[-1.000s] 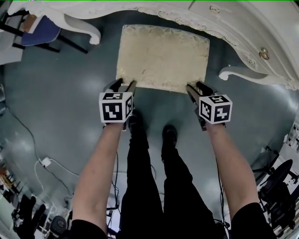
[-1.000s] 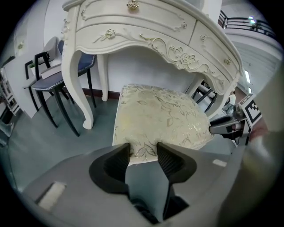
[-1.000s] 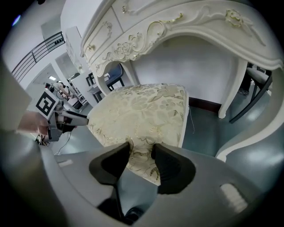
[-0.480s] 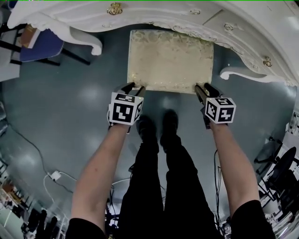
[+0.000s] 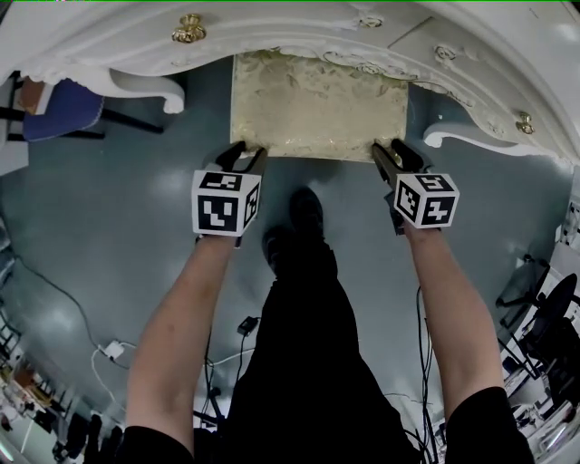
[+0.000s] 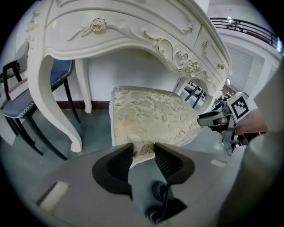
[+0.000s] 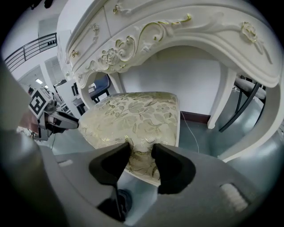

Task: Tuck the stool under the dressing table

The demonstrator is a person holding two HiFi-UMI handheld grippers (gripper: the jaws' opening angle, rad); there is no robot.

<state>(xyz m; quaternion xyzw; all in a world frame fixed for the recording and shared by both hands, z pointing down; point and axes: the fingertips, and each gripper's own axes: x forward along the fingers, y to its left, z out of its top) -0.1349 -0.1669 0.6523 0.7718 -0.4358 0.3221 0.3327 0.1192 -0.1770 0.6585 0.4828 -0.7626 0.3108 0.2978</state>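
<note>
Stool [image 5: 313, 104] stood on the floor [image 5: 118, 208], in the gap between the two curved front legs of the dressing table [image 5: 272, 27]. Its far edge lay under the table's carved front rail; its near edge was out in the open, just ahead of the person's shoe [image 5: 306, 208].

Left gripper [image 5: 246, 156] was at the stool's near left corner. Its fingers [image 6: 122, 159] had just been closing, and the cushion's corner sat pinched between the tips, the floral fabric filling the gap.

Right gripper [image 5: 390, 149] was at the near right corner. Its fingers [image 7: 166, 162] stood partly apart and clamped on the padded edge of the cushion, with the fabric bunched between them.

Both grippers pointed down and forward at the stool, forearms stretched out on either side of the person's legs.

A blue-seated chair [image 5: 59, 109] stood beyond the table's left leg [image 5: 145, 86], well apart from the stool.
</note>
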